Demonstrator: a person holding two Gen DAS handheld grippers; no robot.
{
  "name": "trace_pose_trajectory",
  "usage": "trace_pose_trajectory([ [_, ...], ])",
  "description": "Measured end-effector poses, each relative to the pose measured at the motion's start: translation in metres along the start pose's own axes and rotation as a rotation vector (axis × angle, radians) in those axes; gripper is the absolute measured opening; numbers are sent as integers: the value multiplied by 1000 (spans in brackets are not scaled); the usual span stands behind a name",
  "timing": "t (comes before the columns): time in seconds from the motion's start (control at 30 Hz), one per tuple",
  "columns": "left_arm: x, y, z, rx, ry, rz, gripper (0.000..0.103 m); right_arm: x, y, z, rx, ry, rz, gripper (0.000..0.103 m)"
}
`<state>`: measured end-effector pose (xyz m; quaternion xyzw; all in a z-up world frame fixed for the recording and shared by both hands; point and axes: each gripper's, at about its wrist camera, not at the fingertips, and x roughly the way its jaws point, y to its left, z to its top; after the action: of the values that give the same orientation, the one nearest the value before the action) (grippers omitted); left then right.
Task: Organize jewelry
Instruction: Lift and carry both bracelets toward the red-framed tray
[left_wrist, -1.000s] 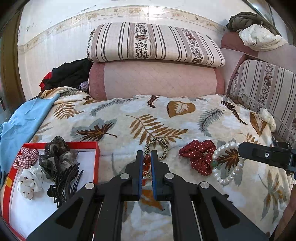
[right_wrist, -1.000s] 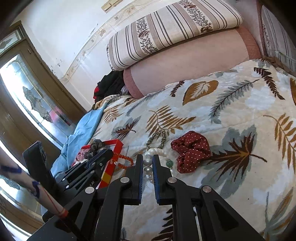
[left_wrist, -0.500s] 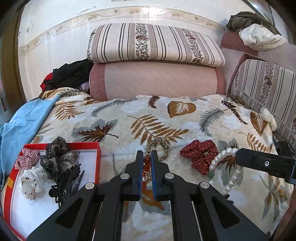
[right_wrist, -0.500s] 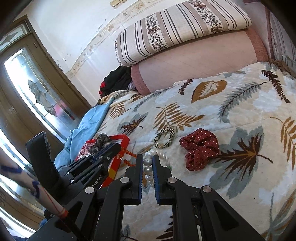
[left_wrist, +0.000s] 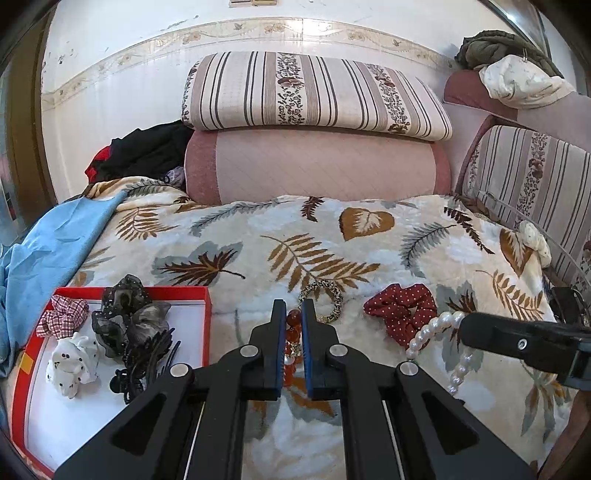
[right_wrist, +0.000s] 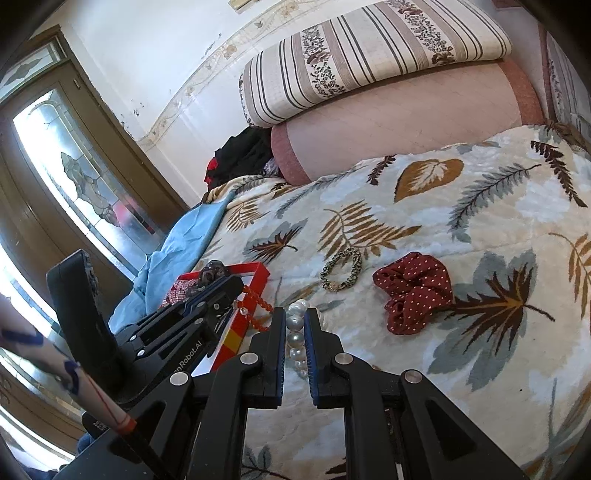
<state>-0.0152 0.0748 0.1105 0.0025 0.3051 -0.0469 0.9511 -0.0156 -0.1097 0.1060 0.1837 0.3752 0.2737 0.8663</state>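
Left claw (left_wrist: 293, 314) is clamped on the red bead bracelet (left_wrist: 293, 334), just right of the red tray (left_wrist: 207, 321). Right claw (right_wrist: 295, 325) grips the pearl bracelet (right_wrist: 295, 332). Both hang above the leaf-print blanket (left_wrist: 332, 236); striped cushion (left_wrist: 314, 92) against the white wall (left_wrist: 110, 74), glazed door (right_wrist: 85, 184) beside.

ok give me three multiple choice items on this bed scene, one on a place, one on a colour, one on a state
1. Where does the dark red dotted scrunchie lie?
A. in the red tray
B. on the leaf-print blanket
C. on the striped cushion

2. What colour are the beads in the left gripper?
A. orange-red
B. green
C. white

3. How is the right gripper?
A. wide open
B. shut on the pearl strand
C. shut on nothing

Key: 1 B, it rests on the blanket, outside the tray; 2 A, the orange-red beads hang from it; 3 B, the pearl strand sits between its pads.
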Motion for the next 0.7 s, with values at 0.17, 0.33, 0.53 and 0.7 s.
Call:
trace_pose_trajectory([
  [0.17,-8,10,3,-23,-16,-2,8,4,8,-1,11,9,11,11],
  [0.33,-17,24,7,-52,-33,-3,8,9,25,-1,11,15,16,11],
  [0.53,-24,47,10,-85,-46,7,8,17,46,0,9,25,29,11],
  [0.7,-30,67,12,-122,-59,17,8,27,67,3,-18,39,31,11],
])
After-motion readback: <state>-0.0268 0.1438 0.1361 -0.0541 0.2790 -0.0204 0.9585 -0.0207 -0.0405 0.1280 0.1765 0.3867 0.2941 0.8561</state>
